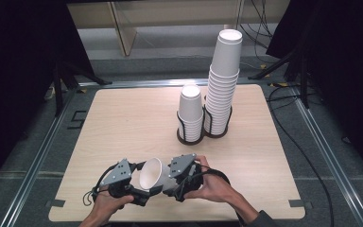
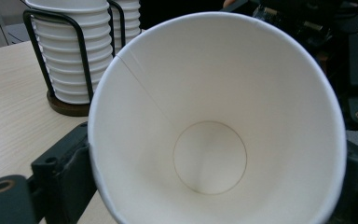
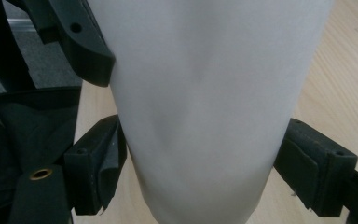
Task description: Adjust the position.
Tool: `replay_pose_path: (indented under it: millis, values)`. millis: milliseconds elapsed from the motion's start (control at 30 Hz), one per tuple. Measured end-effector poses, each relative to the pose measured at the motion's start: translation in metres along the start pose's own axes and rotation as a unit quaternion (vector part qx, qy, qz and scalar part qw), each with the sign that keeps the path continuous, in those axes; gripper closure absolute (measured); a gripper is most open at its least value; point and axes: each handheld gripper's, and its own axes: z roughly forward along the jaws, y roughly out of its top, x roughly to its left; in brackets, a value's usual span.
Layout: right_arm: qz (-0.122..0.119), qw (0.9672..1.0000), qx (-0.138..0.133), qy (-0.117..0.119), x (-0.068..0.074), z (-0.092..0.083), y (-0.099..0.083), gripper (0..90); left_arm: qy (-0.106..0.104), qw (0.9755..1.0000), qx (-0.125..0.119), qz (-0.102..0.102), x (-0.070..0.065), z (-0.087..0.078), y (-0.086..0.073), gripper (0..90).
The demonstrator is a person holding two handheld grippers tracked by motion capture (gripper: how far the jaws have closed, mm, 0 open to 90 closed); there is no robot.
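A white paper cup point(image 1: 151, 174) is held just above the table's front edge, tilted with its open mouth toward the high camera. My left gripper point(image 1: 145, 183) and right gripper point(image 1: 164, 182) meet at it from either side. In the left gripper view I look straight into the cup point(image 2: 209, 116), with a black jaw against each side of its wall. In the right gripper view the cup's outer wall point(image 3: 205, 93) sits between both pads point(image 3: 98, 163), slightly dented. The other gripper's jaw touches the cup at the upper left.
Two black wire holders stand at the table's back middle: a short cup stack point(image 1: 190, 113) and a tall stack point(image 1: 222, 80) leaning slightly. The short stack point(image 2: 70, 60) is close by in the left gripper view. The wooden table point(image 1: 123, 118) lies bare to the left and right.
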Motion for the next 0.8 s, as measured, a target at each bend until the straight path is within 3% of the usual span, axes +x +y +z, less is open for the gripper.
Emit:
replay_pose_path:
  millis: [67,100,167,200,333,433,500,533,800]
  values:
    - [0.0,0.9999,-0.011,0.008,-0.002,0.0,-0.001,21.7,-0.001,0.9999,-0.008,-0.008,0.001,-0.001,0.0,6.5]
    - [0.007,0.9997,-0.017,0.012,-0.002,0.0,-0.002,21.9,-0.007,0.9994,-0.028,-0.02,0.003,0.0,-0.001,5.7]
    - [0.023,0.9984,-0.044,0.025,-0.005,-0.001,-0.004,22.3,-0.005,0.9987,-0.036,-0.034,0.005,-0.002,-0.001,4.3]
    - [0.029,0.9978,-0.053,0.03,-0.006,-0.002,-0.004,22.4,-0.012,0.9976,-0.054,-0.043,0.006,-0.001,-0.002,4.0]
    - [0.052,0.9936,-0.09,0.045,-0.01,-0.002,-0.007,22.4,-0.008,0.9962,-0.064,-0.059,0.005,-0.002,-0.002,3.5]
    - [0.052,0.992,-0.107,0.043,-0.012,-0.003,-0.007,22.4,-0.008,0.9956,-0.07,-0.061,0.005,-0.003,-0.002,4.4]
    - [0.051,0.992,-0.107,0.044,-0.011,-0.002,-0.007,22.3,-0.014,0.9938,-0.089,-0.065,0.004,-0.002,-0.002,4.9]
    - [0.051,0.9921,-0.107,0.042,-0.011,-0.002,-0.007,22.3,-0.01,0.9952,-0.078,-0.058,0.005,-0.004,-0.001,5.2]
    - [0.07,0.9884,-0.122,0.059,-0.007,0.005,-0.007,21.7,-0.015,0.9935,-0.096,-0.06,0.004,-0.005,0.0,9.9]
